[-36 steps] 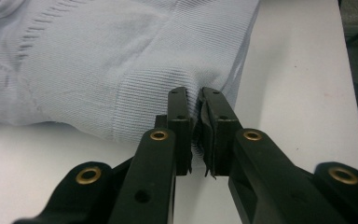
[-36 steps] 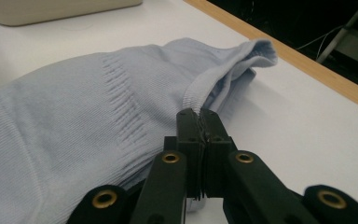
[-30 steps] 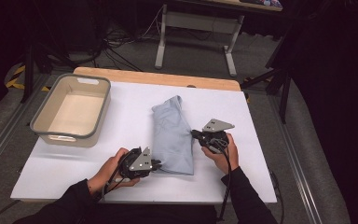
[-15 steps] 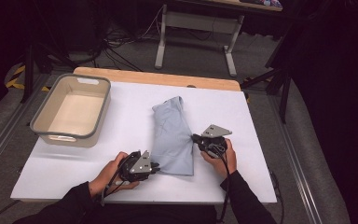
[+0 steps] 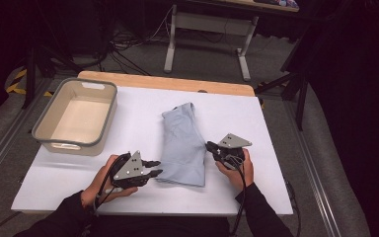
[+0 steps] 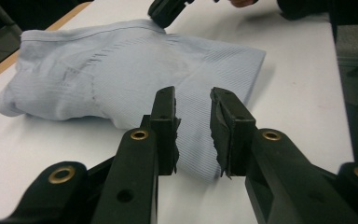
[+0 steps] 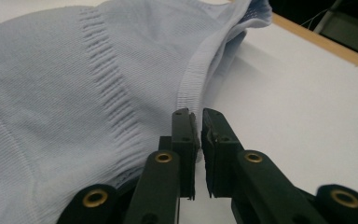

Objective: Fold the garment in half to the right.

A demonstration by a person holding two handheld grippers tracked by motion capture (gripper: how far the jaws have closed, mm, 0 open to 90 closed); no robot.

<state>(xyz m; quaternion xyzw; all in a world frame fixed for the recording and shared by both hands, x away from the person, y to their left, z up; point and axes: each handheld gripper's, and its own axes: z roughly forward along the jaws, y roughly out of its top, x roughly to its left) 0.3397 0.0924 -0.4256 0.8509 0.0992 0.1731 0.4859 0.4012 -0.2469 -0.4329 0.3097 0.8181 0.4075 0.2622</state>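
Note:
A light blue folded garment (image 5: pixel 182 143) lies in the middle of the white table (image 5: pixel 138 123). My left gripper (image 5: pixel 158 167) sits just off its near left corner. In the left gripper view its jaws (image 6: pixel 193 100) have just been opening and stand apart, with the ribbed cloth (image 6: pixel 121 70) beyond them and nothing pinched. My right gripper (image 5: pixel 209 146) rests at the garment's right edge. Its jaws (image 7: pixel 196 114) have just been opening to a narrow gap, next to the cloth's folded hem (image 7: pixel 189 88) without gripping it. The right gripper's jaw tip (image 6: pixel 165 9) touches the far edge of the cloth.
A grey, empty plastic bin (image 5: pixel 106 113) stands at the table's left. A wooden strip (image 5: pixel 168 83) runs along the far edge. Bare white tabletop lies between bin and garment and to the right of the garment. Dark floor, cables and a metal stand lie beyond.
My left gripper has drawn back a little from the garment's corner and its jaws have parted. The right hand has stayed put while its jaws eased slightly apart. The garment has not moved.

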